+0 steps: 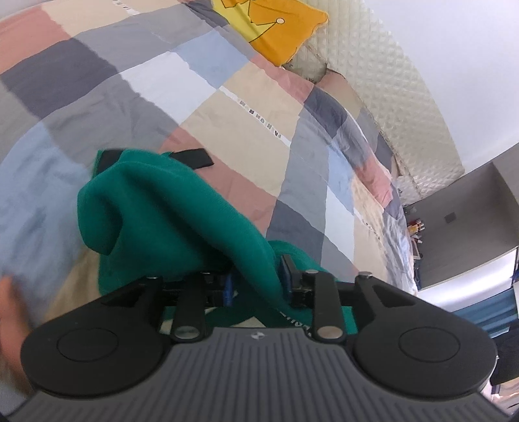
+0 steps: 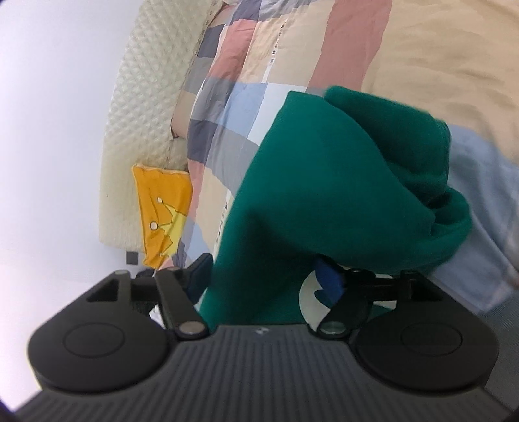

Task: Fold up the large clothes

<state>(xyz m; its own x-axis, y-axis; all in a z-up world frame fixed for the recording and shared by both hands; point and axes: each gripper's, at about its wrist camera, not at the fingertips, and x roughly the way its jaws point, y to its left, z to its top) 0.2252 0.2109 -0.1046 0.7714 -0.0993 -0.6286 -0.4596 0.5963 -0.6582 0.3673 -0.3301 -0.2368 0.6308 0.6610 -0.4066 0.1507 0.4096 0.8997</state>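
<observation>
A green knit garment (image 1: 162,214) hangs bunched over the bed's patchwork quilt (image 1: 201,97). My left gripper (image 1: 256,282) is shut on a fold of it; the cloth drapes over the blue-padded fingers and hides their tips. A black tag or strap (image 1: 194,157) shows at the garment's far edge. In the right wrist view the same green garment (image 2: 324,194) fills the middle, and my right gripper (image 2: 269,276) is shut on it, with cloth running between the jaws. It is lifted above the quilt (image 2: 292,39).
An orange and yellow pillow (image 1: 275,26) lies at the head of the bed against a cream padded headboard (image 1: 389,91); both also show in the right wrist view (image 2: 162,207). A grey wall and shelf (image 1: 454,220) stand beyond the bed's side.
</observation>
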